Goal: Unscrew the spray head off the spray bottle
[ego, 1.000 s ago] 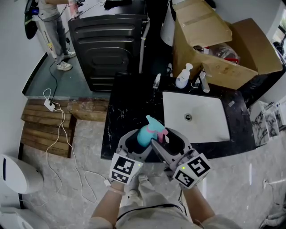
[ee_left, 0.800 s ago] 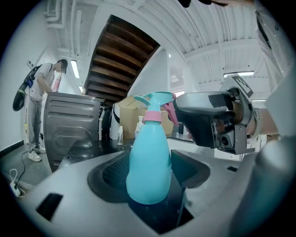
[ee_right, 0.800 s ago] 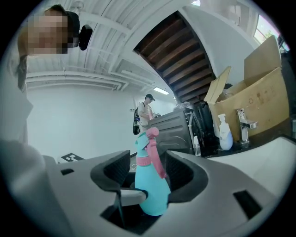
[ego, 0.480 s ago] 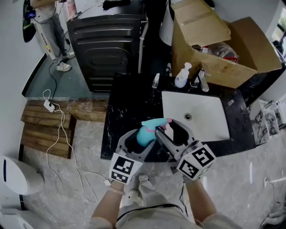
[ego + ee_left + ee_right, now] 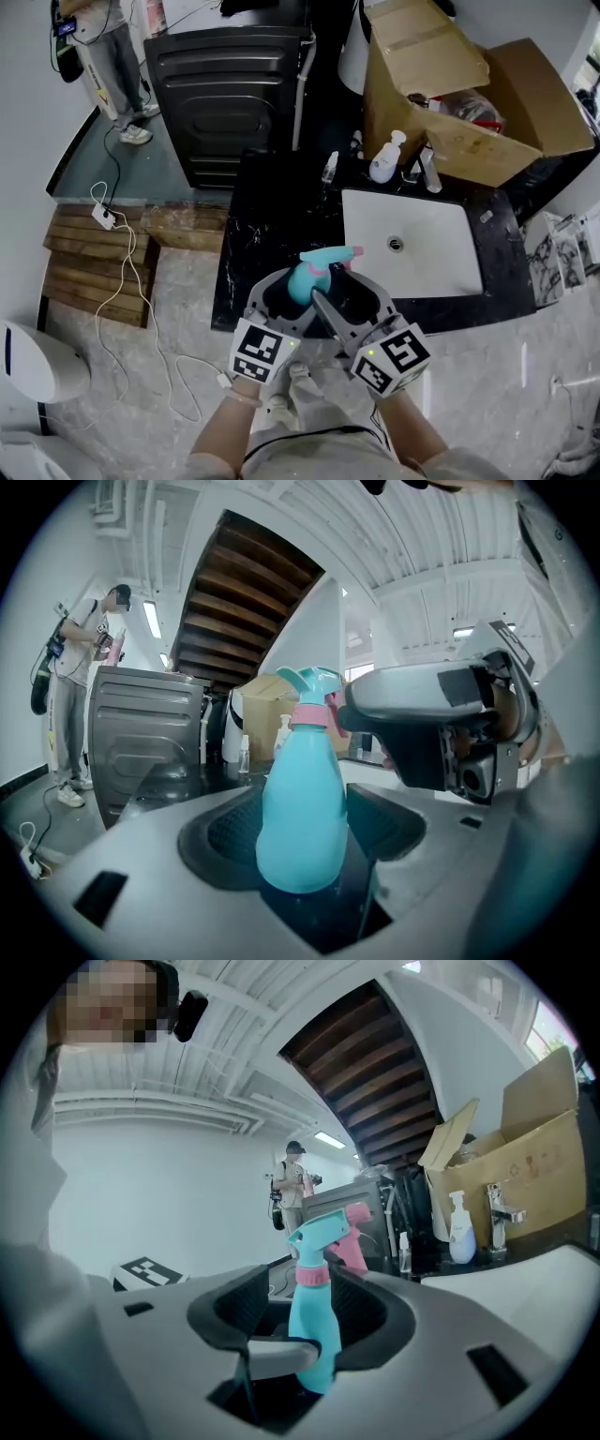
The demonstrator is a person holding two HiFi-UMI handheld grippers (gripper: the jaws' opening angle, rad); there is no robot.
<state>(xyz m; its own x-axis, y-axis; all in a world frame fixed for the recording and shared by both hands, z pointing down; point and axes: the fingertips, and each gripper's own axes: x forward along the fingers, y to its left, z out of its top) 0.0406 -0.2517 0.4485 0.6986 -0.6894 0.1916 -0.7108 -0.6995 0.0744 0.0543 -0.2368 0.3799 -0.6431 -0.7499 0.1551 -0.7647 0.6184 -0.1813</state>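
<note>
Black counter [image 5: 272, 234], white sink [image 5: 375, 234], cardboard box [image 5: 525, 94], wooden pallet [image 5: 94, 272], pale floor [image 5: 178, 309].

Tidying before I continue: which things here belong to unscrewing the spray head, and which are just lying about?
In the job: spray bottle, spray head.
Lying about: pump bottle, small clear bottle, tap, sink, cardboard box.

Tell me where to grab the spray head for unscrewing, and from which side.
Best grip the pink collar under the spray head: it is round, while nozzle and trigger stick out. Come level from the person's right, above the left gripper, which clamps the upright spray bottle low on its body.
</note>
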